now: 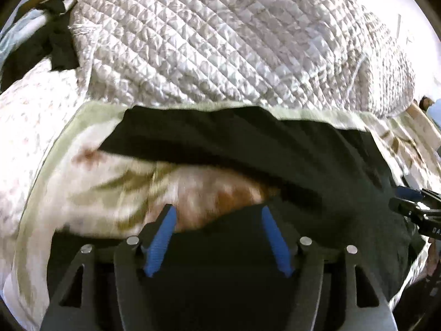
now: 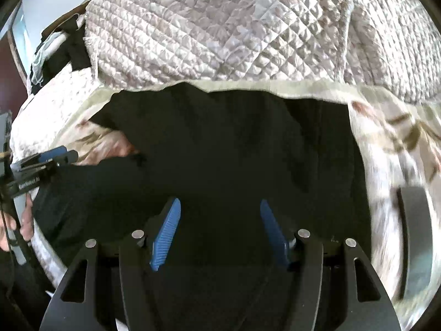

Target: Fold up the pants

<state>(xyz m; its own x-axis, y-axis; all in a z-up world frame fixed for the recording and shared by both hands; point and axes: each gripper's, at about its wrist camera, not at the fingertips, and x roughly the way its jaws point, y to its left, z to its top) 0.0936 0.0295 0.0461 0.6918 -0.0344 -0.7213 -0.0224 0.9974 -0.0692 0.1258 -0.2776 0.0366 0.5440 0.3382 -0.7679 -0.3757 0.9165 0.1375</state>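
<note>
Left wrist view shows the left gripper [image 1: 217, 212] and right gripper [image 2: 219, 207] both spread wide, holding nothing, above black pants [image 1: 248, 143] spread across the bed sheet [image 1: 91, 182], seemingly poised for another fold.

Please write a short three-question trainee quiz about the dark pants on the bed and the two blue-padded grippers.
1. True or false: the left gripper is clamped on the black fabric pants.
2. What lies just beyond the pants' far edge? A) white quilted cover B) wooden chair C) laundry basket
3. Fill in: the right gripper hangs over the pants with its jaws ____.

Key: 1 false, nothing sits between its blue pads; 2 A; 3 open.
</note>
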